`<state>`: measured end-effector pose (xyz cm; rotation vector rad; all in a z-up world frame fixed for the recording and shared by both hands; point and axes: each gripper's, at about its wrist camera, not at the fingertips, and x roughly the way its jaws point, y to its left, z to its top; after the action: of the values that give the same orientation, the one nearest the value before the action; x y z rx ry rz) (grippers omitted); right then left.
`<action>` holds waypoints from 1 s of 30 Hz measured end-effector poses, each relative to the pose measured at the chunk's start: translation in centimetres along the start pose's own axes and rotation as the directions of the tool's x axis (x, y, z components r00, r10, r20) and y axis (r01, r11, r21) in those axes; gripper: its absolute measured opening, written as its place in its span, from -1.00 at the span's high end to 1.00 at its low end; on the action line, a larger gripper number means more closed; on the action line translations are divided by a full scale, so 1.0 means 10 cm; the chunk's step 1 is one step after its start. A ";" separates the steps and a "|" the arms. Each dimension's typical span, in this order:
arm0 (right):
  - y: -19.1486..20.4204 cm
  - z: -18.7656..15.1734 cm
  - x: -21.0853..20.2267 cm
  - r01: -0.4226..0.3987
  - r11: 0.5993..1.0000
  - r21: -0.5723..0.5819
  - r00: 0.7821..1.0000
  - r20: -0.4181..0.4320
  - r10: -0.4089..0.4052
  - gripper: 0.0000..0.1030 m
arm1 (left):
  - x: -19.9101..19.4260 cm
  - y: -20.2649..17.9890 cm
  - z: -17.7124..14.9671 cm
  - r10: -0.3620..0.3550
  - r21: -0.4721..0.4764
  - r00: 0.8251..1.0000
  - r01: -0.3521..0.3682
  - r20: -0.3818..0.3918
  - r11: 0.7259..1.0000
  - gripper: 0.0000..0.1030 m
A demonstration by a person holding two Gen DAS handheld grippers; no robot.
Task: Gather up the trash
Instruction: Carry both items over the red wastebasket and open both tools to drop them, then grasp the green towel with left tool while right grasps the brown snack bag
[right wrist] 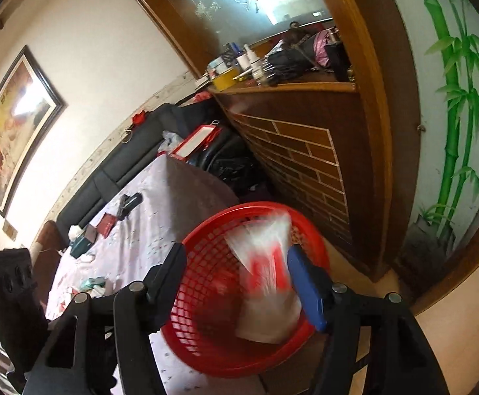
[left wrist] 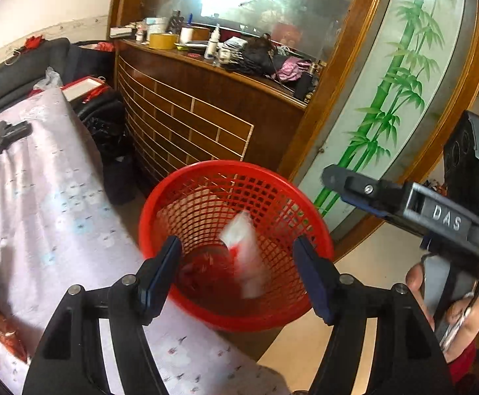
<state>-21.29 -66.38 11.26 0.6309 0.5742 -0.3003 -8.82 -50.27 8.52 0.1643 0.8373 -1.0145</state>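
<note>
Two wrappers drop, blurred, into my red basket (left wrist: pixel 206 191): one (left wrist: pixel 244 250) below the left gripper (left wrist: pixel 238 276), one (right wrist: pixel 265 276) below the right gripper (right wrist: pixel 239 286). Both jaws stand wide, empty. More litter (right wrist: pixel 88 240) remains on the surface (right wrist: pixel 160 230).

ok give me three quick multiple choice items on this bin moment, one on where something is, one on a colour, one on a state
1. Where does the basket stand?
A. on the wooden counter
B. on the floor beside the cloth-covered table
C. on the sofa

2. What colour is the basket?
A. blue
B. green
C. red

3. How do the jaws of the left gripper stand?
A. open, with nothing pressed between them
B. shut on a bottle
C. shut on the basket's rim

Answers:
1. B, its base sits on the floor at the table's edge.
2. C, its mesh wall and rim are red.
3. A, the pads stand apart over the basket, and a blurred white and red wrapper shows inside it.
</note>
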 end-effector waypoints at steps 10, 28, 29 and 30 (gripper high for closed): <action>0.71 -0.39 0.09 -0.127 0.985 -0.120 0.991 -0.057 0.121 -0.34 | -0.90 0.51 -0.47 0.167 -0.084 0.980 -0.158 0.105 0.984 -0.39; 2.38 -1.45 0.72 -0.349 0.878 -0.329 0.912 -0.334 0.237 -0.34 | -2.43 2.27 -1.74 0.527 -0.436 0.849 -0.458 0.045 0.774 -0.40; 2.42 -1.48 0.73 -0.354 0.873 -0.335 0.910 -0.341 0.238 -0.34 | -2.50 2.40 -1.77 0.557 -0.467 0.830 -0.479 0.034 0.743 -0.41; 2.46 -1.51 0.74 -0.354 0.872 -0.340 0.909 -0.344 0.235 -0.35 | -2.56 2.54 -1.80 0.580 -0.500 0.814 -0.494 0.021 0.712 -0.49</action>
<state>-10.95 -38.62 8.44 0.3605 0.7856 0.2078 -4.70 -10.20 7.40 -0.1025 0.7827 -0.2385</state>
